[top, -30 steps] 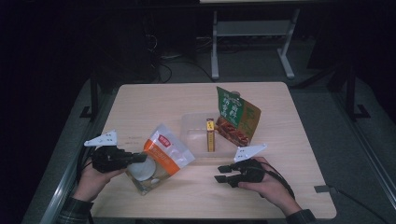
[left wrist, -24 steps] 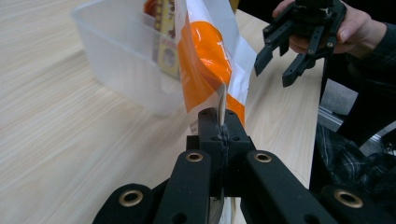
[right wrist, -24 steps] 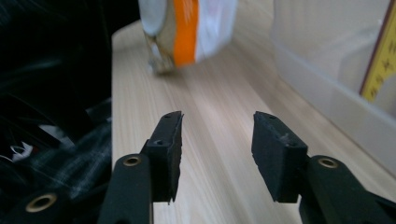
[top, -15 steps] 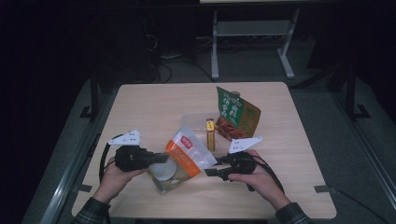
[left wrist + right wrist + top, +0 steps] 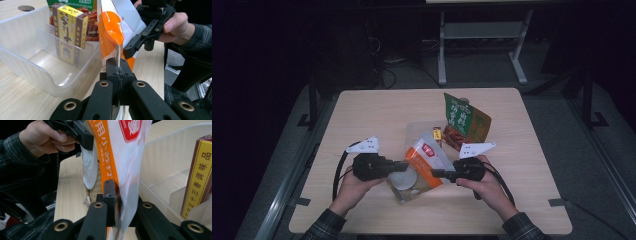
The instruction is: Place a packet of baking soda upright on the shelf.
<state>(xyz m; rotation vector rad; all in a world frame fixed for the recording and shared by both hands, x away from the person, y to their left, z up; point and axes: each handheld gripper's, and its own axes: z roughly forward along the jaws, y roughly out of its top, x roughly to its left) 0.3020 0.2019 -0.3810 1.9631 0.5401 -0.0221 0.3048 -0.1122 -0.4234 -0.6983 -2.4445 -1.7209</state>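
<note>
The orange-and-white pouch hangs between the two grippers, just in front of the clear plastic bin on the person's side. The left gripper has its jaws pressed together on one edge of the pouch, which rises straight up out of the pinch. The right gripper has just been closing its jaws and now clamps the opposite edge, the film running up between them. Inside the bin a yellow box stands upright against a divider. Beyond the bin leans a green snack bag.
</note>
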